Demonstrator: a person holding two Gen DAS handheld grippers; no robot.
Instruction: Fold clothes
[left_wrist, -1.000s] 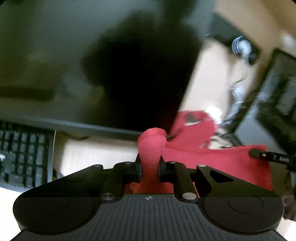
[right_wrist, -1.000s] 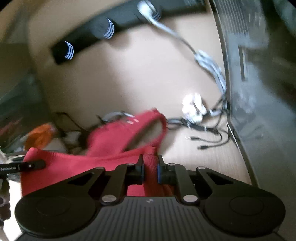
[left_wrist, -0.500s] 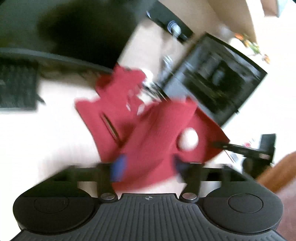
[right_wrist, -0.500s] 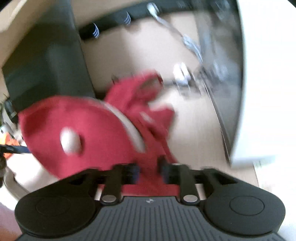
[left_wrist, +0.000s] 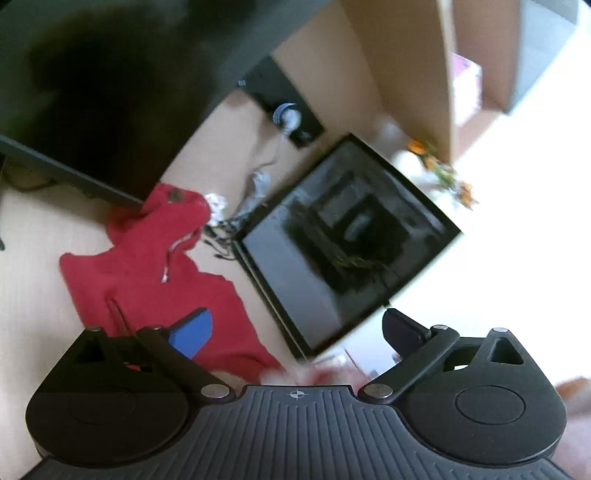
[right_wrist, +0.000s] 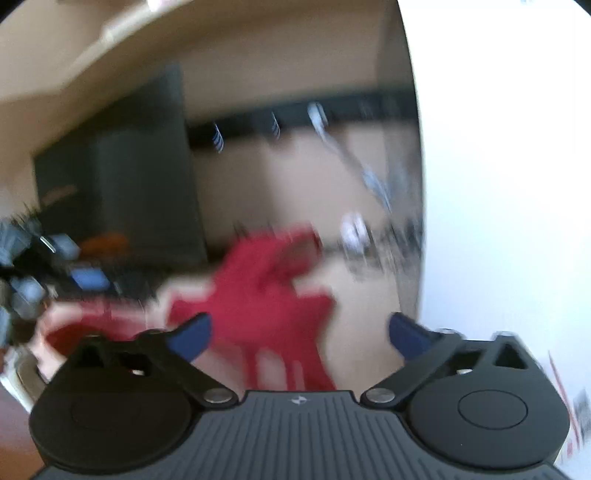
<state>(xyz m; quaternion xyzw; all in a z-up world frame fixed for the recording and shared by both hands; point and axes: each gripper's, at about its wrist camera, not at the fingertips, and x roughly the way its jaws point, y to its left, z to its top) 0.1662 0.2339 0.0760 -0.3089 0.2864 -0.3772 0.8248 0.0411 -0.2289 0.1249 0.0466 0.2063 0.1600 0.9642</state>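
A pale wood counter (left_wrist: 33, 266) carries everything here, crowded at the back with a large dark monitor and, to the right, an open laptop (left_wrist: 347, 243).

Nearest, the left gripper (left_wrist: 295, 330) stands released, jaws spread wide and grasping nothing. The right gripper (right_wrist: 299, 332) is likewise released and empty, its view smeared by motion. Just beyond both lies the red hoodie (left_wrist: 159, 266), flat but rumpled on the counter, hood toward the monitor, white drawstring showing, lower hem reaching close to the left gripper. Whether it is partly folded cannot be told.

Behind the hood sits a tangle of cables (left_wrist: 236, 218), then a black power strip (left_wrist: 284, 107) with a white plug.

Risks, as I judge them: the hood rests nearly against the cables, so dragging the fabric could snag them, and a sweeping fold might knock the laptop just beside the garment.

No writing is legible; a small patch on the hood is too blurred to read.
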